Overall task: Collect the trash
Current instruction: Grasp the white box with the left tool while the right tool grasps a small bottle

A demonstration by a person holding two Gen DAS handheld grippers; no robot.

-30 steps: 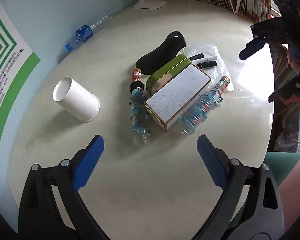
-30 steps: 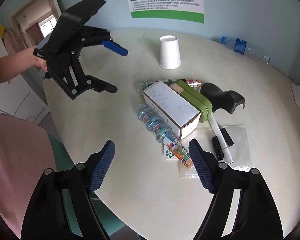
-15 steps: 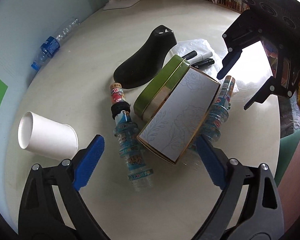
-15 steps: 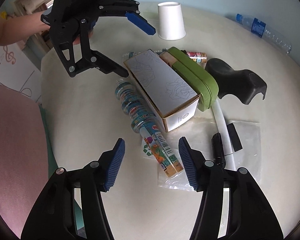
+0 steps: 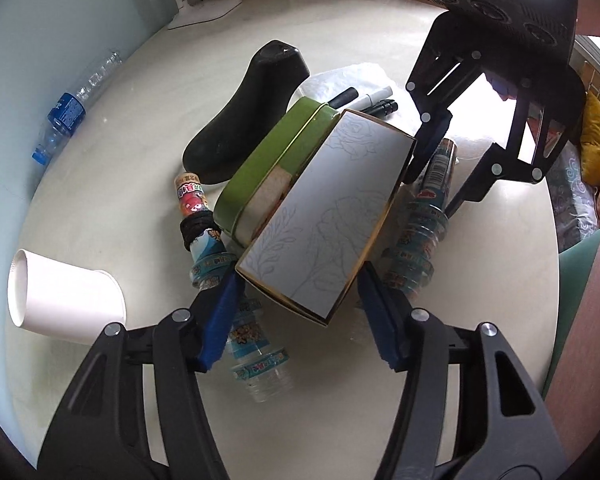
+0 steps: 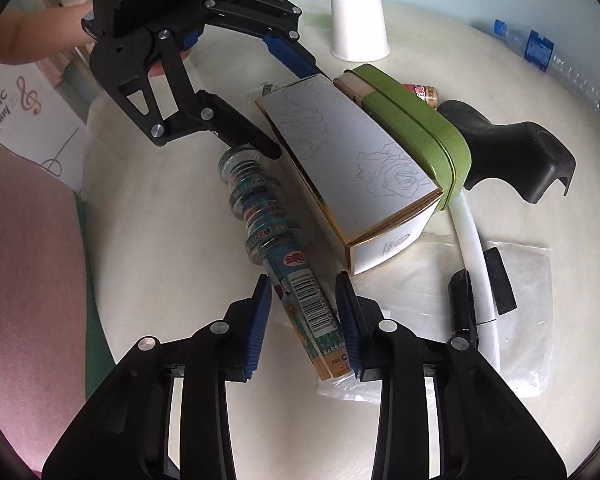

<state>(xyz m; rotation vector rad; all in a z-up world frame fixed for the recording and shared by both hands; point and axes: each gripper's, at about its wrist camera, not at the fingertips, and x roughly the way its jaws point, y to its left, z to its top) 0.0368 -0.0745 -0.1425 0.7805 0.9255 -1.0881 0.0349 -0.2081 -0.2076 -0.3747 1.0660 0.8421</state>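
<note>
A white box with a rose drawing [image 5: 324, 216] [image 6: 348, 156] lies on the round table beside a green tin [image 5: 276, 168] [image 6: 416, 128]. Two ribbed plastic bottles flank it: one with a barcode label [image 6: 292, 264] [image 5: 424, 216], one by the cup side [image 5: 236, 312]. My left gripper [image 5: 300, 316] [image 6: 292, 104] is open with its pads around the box's near end. My right gripper [image 6: 304, 320] [image 5: 448, 160] is open, its pads either side of the barcode bottle's labelled end, apart from it.
A white paper cup [image 5: 64, 300] [image 6: 358, 20] lies at the left. A clear water bottle [image 5: 72, 108] [image 6: 548, 56] lies by the wall. A black curved object [image 5: 248, 108] [image 6: 516, 148], markers [image 5: 364, 102] and a clear plastic bag [image 6: 512, 292] lie beyond the box.
Both grippers have come down and in toward the pile. The left now straddles the box end; the right has narrowed and straddles the barcode bottle.
</note>
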